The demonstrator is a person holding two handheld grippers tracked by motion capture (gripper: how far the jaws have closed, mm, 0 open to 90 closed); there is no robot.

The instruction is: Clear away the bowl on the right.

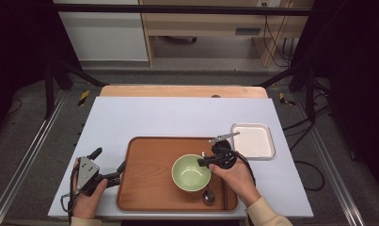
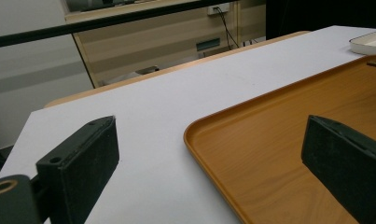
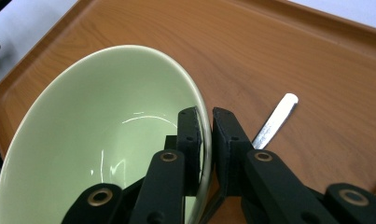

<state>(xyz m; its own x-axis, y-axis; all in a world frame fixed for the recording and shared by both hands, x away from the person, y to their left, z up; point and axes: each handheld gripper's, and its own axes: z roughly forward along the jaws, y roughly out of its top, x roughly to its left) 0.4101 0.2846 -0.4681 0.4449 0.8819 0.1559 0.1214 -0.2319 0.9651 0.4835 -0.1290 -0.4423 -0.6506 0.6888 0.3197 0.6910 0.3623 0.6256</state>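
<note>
Gripping the bowl (image 3: pixel 106 140) by its rim: right gripper (image 3: pixel 205 122) is clamped on it, one jaw inside, one outside, at the side nearest the white dish (image 1: pixel 253 140). Bowl sits on the tray (image 1: pixel 149 188), right of tray centre, looks empty. Left gripper (image 2: pixel 209 154) is released, jaws wide apart, straddling the tray's left edge without touching anything.

My read on the step: bowl grasped, lift or shift not yet visible. Can't tell if it's off the tray surface or still resting on it.

Next move likely needs a level lift. A rim pinch on a glazed wall can slip or tilt, so keep it slow. Spoon (image 1: pixel 209 195) lies on the tray just right of the bowl, handle under the right gripper; clear it on the way.

Count: 1 bowl, 1 tray, 1 spoon, 1 white dish off the tray's right rear corner, 2 grippers.
</note>
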